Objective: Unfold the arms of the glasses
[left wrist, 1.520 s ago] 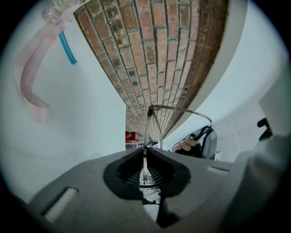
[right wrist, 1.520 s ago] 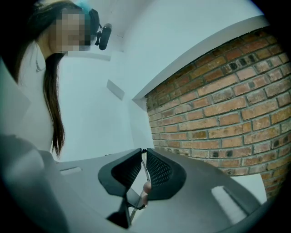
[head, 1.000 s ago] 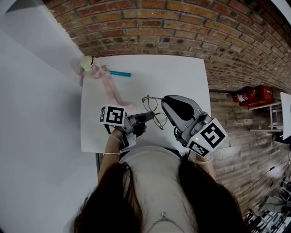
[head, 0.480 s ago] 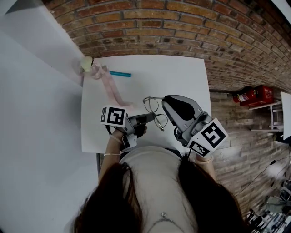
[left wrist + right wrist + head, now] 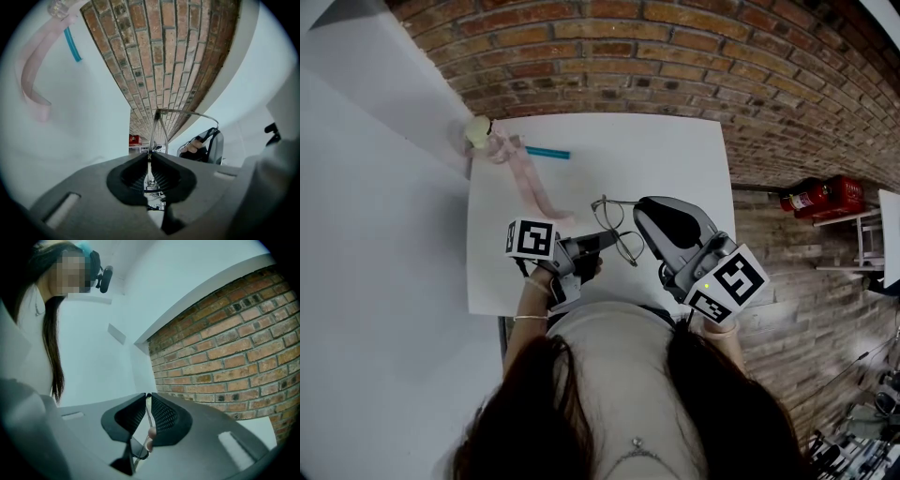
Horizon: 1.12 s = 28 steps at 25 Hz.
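Almost nothing has moved since a second ago: both grippers and the glasses sit in the same spot, with only a tiny wobble of the left gripper (image 5: pixel 600 245). Its jaws are shut tight on the thin metal frame of the glasses (image 5: pixel 617 231), and the left gripper view shows the frame (image 5: pixel 154 129) standing straight up out of the closed jaws of that gripper (image 5: pixel 150 161). One thin arm of the glasses bends away from the top of the frame and runs across to the right gripper (image 5: pixel 642 208). The right gripper view shows that gripper (image 5: pixel 148 404) with its jaws pressed together on the thin arm (image 5: pixel 149 420), and a bit of dark lens peeks out below. The glasses are between the two grippers, over the near part of the white worktop (image 5: pixel 675 159), close to the person's body. Far back on the worktop lie a pink ribbon (image 5: pixel 530 183), a blue stick (image 5: pixel 547 152) and a pale yellow ball (image 5: pixel 478 131), well apart from the glasses. A brick wall (image 5: pixel 675 56) is behind the worktop.
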Tool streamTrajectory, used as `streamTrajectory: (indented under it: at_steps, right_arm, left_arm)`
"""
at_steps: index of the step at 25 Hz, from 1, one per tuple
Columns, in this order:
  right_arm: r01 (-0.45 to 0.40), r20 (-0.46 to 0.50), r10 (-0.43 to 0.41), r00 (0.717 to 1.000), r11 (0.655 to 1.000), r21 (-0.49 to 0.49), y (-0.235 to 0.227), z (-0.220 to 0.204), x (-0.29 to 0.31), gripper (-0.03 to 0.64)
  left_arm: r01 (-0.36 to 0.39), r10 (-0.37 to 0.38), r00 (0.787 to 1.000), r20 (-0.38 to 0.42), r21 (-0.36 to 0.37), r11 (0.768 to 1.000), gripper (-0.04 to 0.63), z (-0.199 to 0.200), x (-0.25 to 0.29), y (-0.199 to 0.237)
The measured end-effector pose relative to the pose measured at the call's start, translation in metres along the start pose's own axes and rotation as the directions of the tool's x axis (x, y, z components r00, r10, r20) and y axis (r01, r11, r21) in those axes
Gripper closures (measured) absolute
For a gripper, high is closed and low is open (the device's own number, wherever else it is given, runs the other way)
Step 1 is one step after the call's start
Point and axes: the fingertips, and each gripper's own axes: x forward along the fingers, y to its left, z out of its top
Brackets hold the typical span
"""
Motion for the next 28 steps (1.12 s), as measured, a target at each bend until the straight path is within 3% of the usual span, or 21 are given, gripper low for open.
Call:
streamTrajectory:
  at_steps: [11, 21, 25, 28]
  right_arm:
    - [-0.003, 0.001, 0.003, 1.000, 1.000, 0.009, -0.001, 0.000, -0.002, 0.575]
    - [-0.002, 0.009, 0.002, 1.000, 1.000, 0.012, -0.001, 0.002, -0.007, 0.575]
    - [0.001, 0.014, -0.002, 1.000, 1.000, 0.014, -0.003, 0.002, -0.009, 0.575]
    - [0.006, 0.012, -0.006, 1.000, 1.000, 0.016, -0.003, 0.002, -0.011, 0.575]
  left_arm:
    - [0.060, -0.060, 0.998, 0.027, -0.023, 0.998, 0.574, 0.004, 0.001, -0.010]
    - [0.022, -0.021, 0.999, 0.047, -0.019, 1.000, 0.574, 0.007, -0.004, -0.004]
    - [0.094, -0.091, 0.993, 0.072, -0.043, 0.995, 0.574, 0.010, -0.003, -0.016]
    - [0.073, -0.069, 0.994, 0.081, -0.041, 0.996, 0.574, 0.011, -0.007, -0.012]
